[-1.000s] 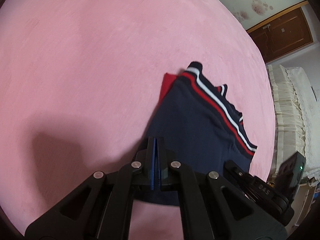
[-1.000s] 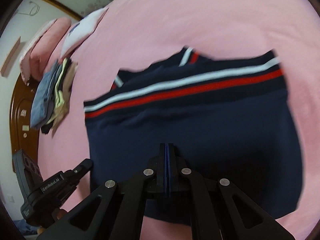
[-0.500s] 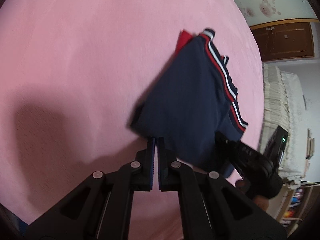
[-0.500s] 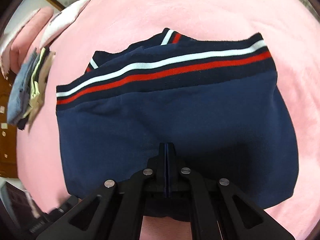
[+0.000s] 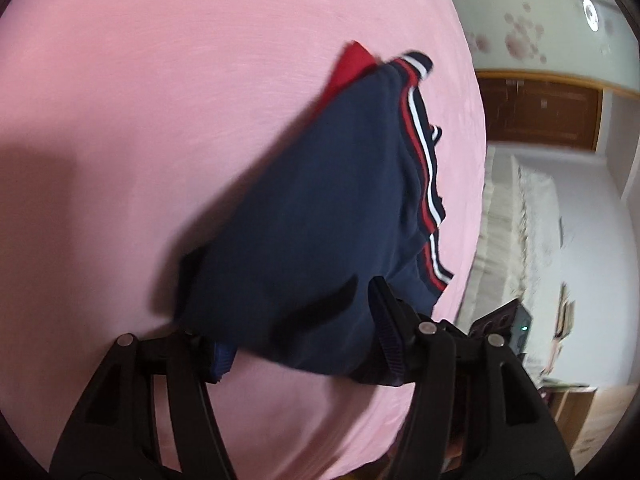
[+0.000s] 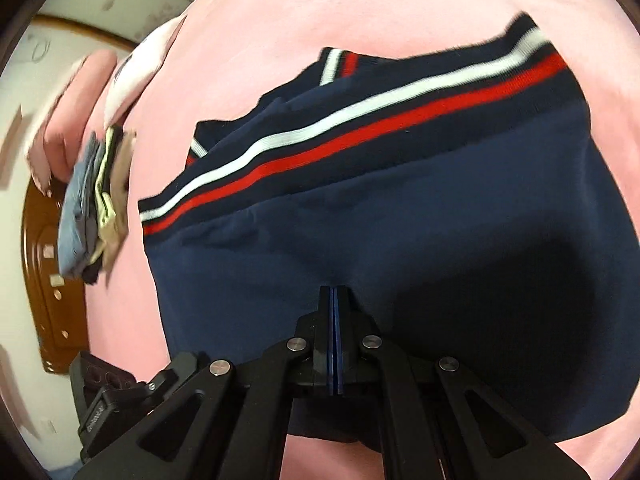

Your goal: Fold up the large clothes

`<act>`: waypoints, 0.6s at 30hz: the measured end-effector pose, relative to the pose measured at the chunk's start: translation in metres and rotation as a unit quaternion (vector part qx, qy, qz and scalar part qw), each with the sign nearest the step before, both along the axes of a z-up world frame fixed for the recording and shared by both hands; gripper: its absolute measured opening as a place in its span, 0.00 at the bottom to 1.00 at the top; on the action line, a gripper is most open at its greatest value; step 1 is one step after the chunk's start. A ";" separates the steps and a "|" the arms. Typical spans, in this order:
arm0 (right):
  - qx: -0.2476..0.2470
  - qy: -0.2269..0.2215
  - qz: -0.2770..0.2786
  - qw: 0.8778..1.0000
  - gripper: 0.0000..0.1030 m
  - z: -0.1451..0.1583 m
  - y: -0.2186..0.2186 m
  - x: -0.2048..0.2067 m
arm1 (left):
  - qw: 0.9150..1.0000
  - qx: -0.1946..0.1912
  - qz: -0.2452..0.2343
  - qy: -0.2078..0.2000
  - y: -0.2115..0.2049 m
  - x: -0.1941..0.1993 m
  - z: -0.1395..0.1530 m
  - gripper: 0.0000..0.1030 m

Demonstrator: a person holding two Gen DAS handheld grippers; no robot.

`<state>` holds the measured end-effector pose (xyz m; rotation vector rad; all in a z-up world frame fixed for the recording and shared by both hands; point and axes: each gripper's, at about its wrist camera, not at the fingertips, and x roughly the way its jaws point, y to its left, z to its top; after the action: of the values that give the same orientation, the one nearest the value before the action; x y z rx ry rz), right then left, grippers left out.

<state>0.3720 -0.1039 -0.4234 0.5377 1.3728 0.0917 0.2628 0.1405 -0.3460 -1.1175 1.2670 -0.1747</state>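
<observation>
1. The navy sweater [image 6: 400, 216], with its white and red striped hem, lies folded on the pink bedcover [image 5: 160, 120].
2. The left gripper [image 5: 304, 344] is opening, the near fold edge between its jaws. Let it drop flat before pulling away.
3. The right gripper [image 6: 335, 300] is pinched fully together on the cloth. Release it only when the edges are aligned.
4. The sweater's lower layers are hidden, and the clothes pile [image 6: 92, 208] is blurred.

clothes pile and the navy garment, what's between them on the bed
Only bare pink bedcover separates the clothes pile from the navy garment, seen in the right wrist view.
</observation>
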 end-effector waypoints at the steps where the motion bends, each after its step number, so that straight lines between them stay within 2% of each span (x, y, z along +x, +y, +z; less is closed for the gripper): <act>1: -0.002 -0.001 0.000 1.000 0.01 -0.002 0.002 -0.001 | 1.000 0.004 -0.001 -0.002 -0.003 0.004 0.001 0.53; 2: -0.006 -0.003 0.000 1.000 0.01 -0.002 0.004 -0.003 | 1.000 0.009 0.003 -0.002 -0.005 0.007 0.003 0.53; 6: -0.024 -0.010 0.004 1.000 0.01 -0.002 0.011 -0.001 | 0.997 0.059 0.046 -0.010 -0.015 0.009 0.018 0.32; 9: -0.024 -0.011 0.002 1.000 0.01 0.001 0.010 -0.003 | 0.993 0.103 0.043 -0.029 -0.028 0.009 0.040 0.20; 11: -0.021 -0.009 0.000 1.000 0.01 0.004 0.010 0.005 | 0.989 0.131 0.028 -0.059 -0.037 0.010 0.060 0.15; 14: -0.013 -0.009 0.001 1.000 0.00 0.005 0.004 0.008 | 0.977 0.176 -0.018 -0.116 -0.057 0.013 0.092 0.10; 18: 0.000 -0.010 0.004 1.000 0.00 0.005 -0.013 0.005 | 0.953 0.230 -0.078 -0.180 -0.081 0.012 0.124 0.05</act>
<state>0.3771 -0.1169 -0.4179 0.5300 1.3564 0.1040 0.2744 0.0599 -0.2222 -0.5534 0.9972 -0.1802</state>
